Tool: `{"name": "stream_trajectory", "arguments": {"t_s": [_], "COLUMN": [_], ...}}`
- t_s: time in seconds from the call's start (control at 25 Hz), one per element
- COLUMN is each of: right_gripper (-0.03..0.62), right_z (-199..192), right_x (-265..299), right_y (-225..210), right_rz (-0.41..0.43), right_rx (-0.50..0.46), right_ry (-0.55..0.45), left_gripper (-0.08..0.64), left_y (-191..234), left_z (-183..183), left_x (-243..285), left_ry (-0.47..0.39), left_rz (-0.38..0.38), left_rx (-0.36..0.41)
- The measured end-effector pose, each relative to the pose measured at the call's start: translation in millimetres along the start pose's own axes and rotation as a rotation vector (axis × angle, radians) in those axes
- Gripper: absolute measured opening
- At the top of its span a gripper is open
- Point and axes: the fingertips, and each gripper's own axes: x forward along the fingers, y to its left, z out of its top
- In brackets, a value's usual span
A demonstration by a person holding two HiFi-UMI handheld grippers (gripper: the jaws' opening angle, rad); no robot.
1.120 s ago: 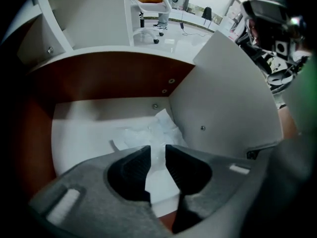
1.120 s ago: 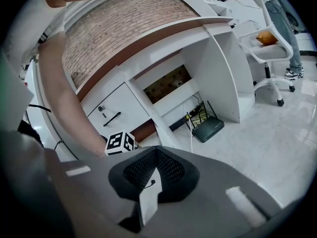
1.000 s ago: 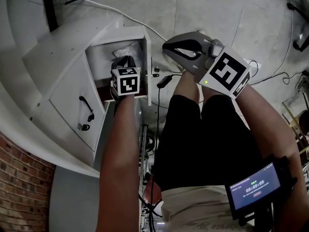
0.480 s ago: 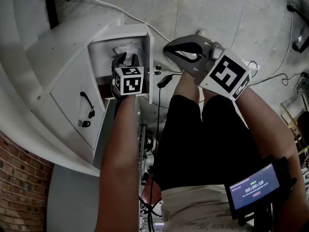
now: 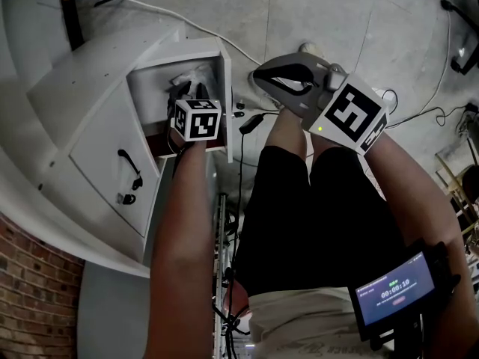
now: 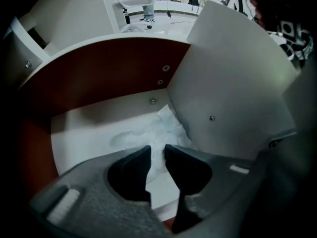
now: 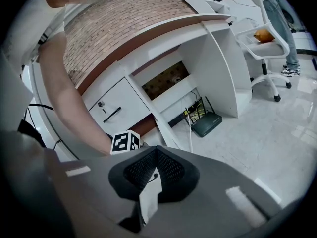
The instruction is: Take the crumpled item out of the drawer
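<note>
1. The step in hand is the reach for the grasp. The left gripper (image 5: 189,93) points down into the pulled-out drawer (image 5: 225,103) of the white curved desk (image 5: 52,99), and nothing has been lifted yet.
2. The crumpled item (image 6: 159,129), a pale and seemingly thin wad, lies on the drawer floor against the white wall. It sits near the corner where that wall meets the brown one.
3. The left fingers (image 6: 134,166) are spread with a narrow gap. They have just been easing in a little after opening wide. The wad shows beyond and between the tips, but no pad presses on it.
4. The right gripper (image 5: 258,71) hangs off to the side over the floor, away from the drawer, with its fingers pressed together on nothing.
5. The next move, as I judge it, is to sink a little further so the tips straddle the wad, then close and lift straight up past the drawer's rim. The white wall stands close beside one finger and could catch it.
6. Only the left gripper view shows the finger gap and the wad's place at the wall. The head view shows both grippers and the drawer's place in the desk, with the wad half hidden. The right gripper view shows the desk front and the left marker cube (image 7: 126,142), but nothing inside the drawer.
</note>
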Motion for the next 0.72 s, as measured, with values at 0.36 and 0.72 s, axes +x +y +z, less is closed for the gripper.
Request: {"name": "stream_trajectory", "arguments": {"t_s": [0.36,0.72], "right_gripper": [0.008,0.008], "right_z": [4.1,37.5], "right_x": [3.8,-17.2], "right_y": [2.8,40.5], "right_rz": [0.023,0.008], "right_rx": [-0.021,-0.043], "right_ry": [0.014,0.019], "left_gripper": [0.017,0.015], "left_y": [-2.3,5.7], "left_z": [-3.1,3.1], "left_x": [-2.9,-68.2], "left_ry": [-0.012,-0.092], "left_rz": [-0.024,0.028], "left_rx": [-0.067,-0.159]}}
